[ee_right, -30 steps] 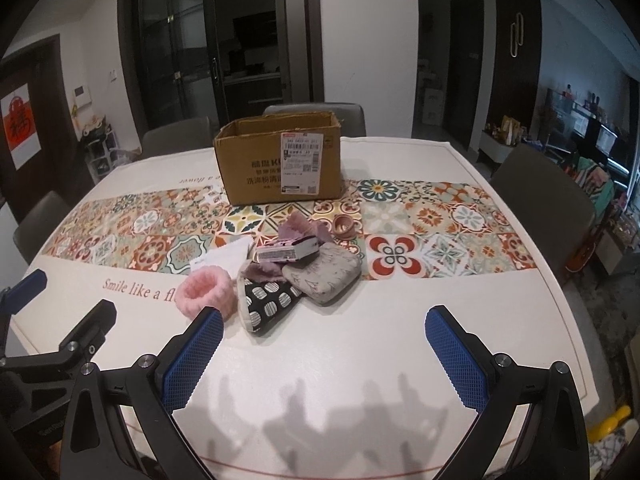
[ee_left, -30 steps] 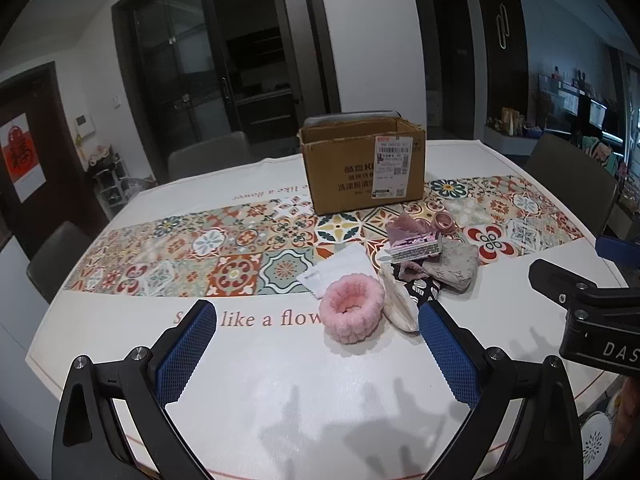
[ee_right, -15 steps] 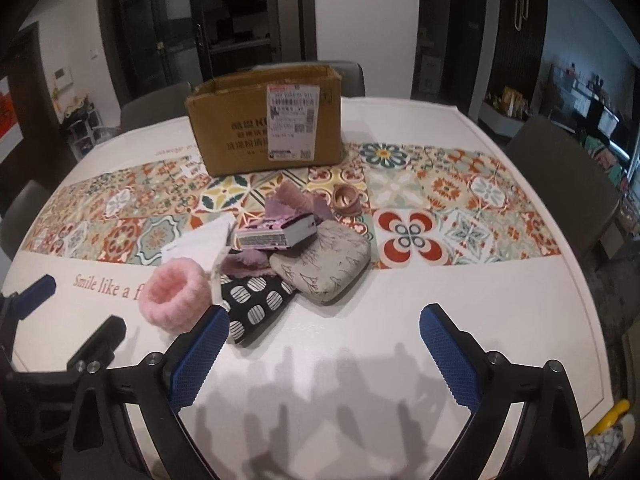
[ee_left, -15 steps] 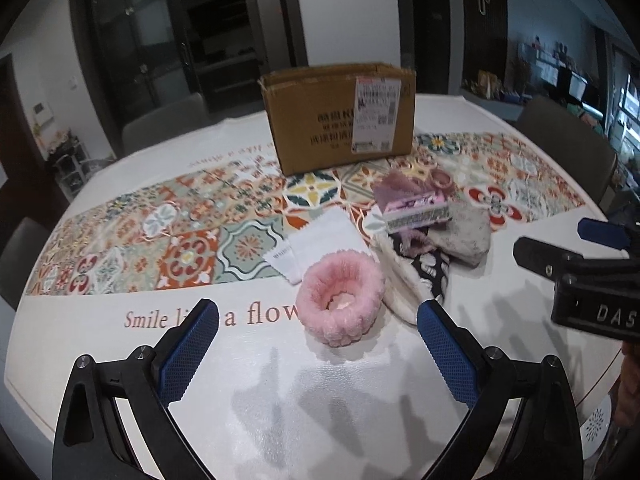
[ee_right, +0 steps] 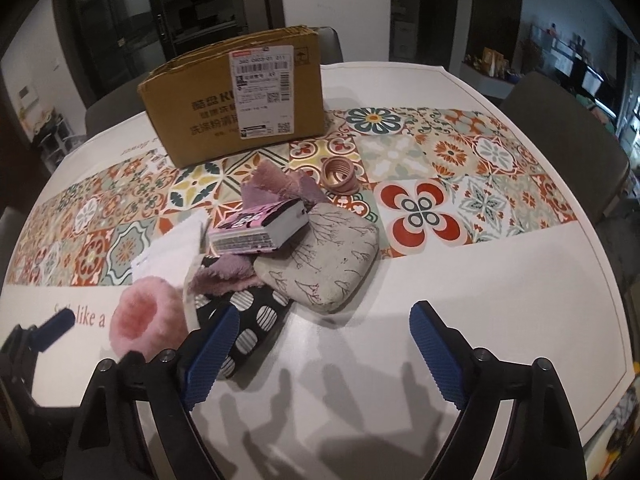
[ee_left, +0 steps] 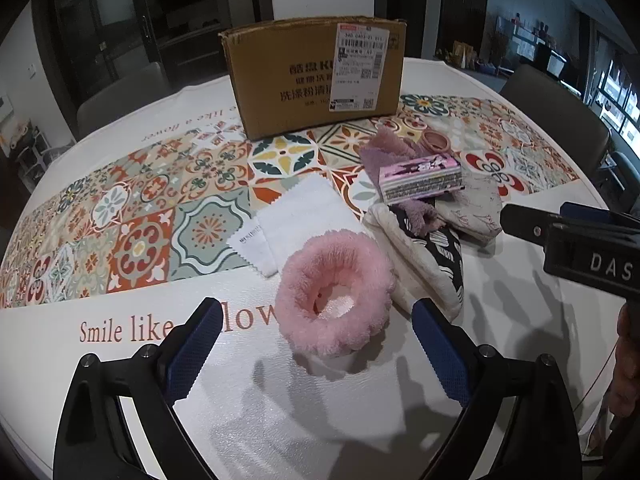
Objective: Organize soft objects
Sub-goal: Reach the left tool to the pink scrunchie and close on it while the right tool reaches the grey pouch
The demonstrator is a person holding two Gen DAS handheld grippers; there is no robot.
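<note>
Both tongs have dropped closer to the bench, jaws narrowing slightly yet apart and empty, so the left tongs (ee_left: 316,344), nearly straddling the pink fluffy scrunchie (ee_left: 334,294) before the cardboard box (ee_left: 316,80), should sink lower before clamping its plush ring.
</note>
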